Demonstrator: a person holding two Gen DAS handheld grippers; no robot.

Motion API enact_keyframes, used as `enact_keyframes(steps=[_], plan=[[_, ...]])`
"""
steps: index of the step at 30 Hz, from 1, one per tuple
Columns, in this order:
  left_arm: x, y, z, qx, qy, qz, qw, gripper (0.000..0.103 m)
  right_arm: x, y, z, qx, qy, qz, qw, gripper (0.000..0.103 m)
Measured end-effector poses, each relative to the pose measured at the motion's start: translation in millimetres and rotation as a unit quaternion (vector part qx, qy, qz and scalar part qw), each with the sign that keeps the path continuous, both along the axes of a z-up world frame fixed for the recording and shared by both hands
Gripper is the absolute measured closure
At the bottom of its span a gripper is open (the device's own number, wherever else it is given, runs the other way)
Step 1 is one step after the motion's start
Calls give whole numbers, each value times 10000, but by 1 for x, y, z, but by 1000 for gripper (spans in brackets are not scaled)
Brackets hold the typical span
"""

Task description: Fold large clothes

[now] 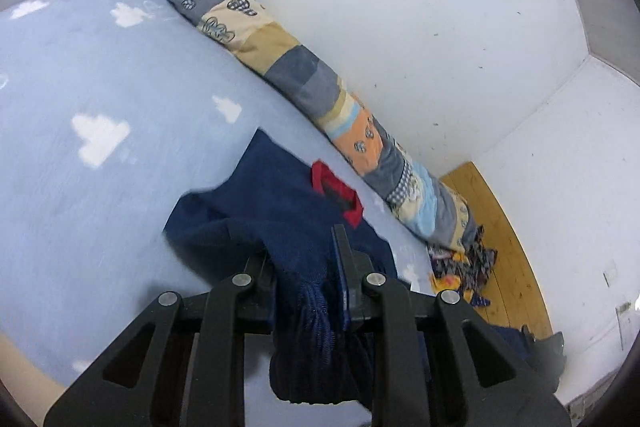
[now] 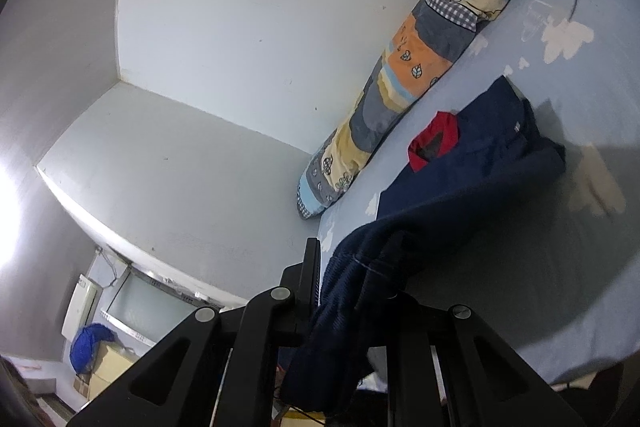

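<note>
The left gripper and the right gripper are each closed on an edge of the navy garment, whose cloth bunches between their fingers while the rest lies ahead on the bed. The bed wears a pale blue sheet with white clouds, a long patchwork bolster lining the white wall. The garment is dark blue with a red collar.

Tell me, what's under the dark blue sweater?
The sweater lies on a light blue sheet with white clouds. Whatever sits directly beneath the cloth is covered.
</note>
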State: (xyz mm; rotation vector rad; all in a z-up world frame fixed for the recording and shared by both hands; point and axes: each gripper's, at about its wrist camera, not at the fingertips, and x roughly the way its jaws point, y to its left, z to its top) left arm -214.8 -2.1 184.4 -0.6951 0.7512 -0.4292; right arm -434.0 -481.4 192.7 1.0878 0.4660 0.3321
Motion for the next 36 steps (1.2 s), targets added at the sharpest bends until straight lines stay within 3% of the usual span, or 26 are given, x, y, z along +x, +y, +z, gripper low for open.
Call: enact_keyframes(steps=[4,8,12,15,16,18,19,20,22,24,28,30,33,35,36], plan=[[57,-13,10,27,25,66,10000,84,39,-21,3,185,71,-163,9997,88],[126,-36,12,299,127,113,9994,84,93,-52,-4,391,241,-447,9979,88],[197,-66,-9,668,455,155,9966,84,160,-87,-29,773,580,-763,9924,86],[243,-86,-40,771,854,228,9931,84,233,-110,-52,742,896,-682,9909,83],[253,-91,-46,866,941,262,9914,84,248,-115,-62,786,1046,-754,9885,78],[278,-102,-69,990,1212,223,9874,83,279,-126,-85,983,1364,-889,9818,48],[286,-104,-77,1008,1367,206,9853,75,296,-133,-97,956,1579,-942,9783,27],[293,-104,-87,945,1554,196,9831,68,302,-136,-103,923,1676,-1001,9764,24],[298,-101,-96,596,1641,170,9845,65,311,-144,-114,969,1704,-1064,9748,24],[294,-95,-92,434,1402,128,9891,65,309,-150,-117,1047,1610,-1047,9758,24],[283,-80,-74,555,762,252,9952,47,295,-150,-100,270,1312,-822,9876,24],[279,-76,-70,708,619,248,9953,47,284,-141,-96,4,1125,-683,9913,24],[265,-96,-69,1173,375,-301,9919,47,280,-118,-98,-495,1095,-282,9924,29],[244,-118,-73,1633,133,-824,9830,47,273,-95,-103,-848,1070,63,9906,38],[229,-131,-80,1953,29,-1096,9746,47,270,-80,-109,-1111,1171,262,9865,41]])
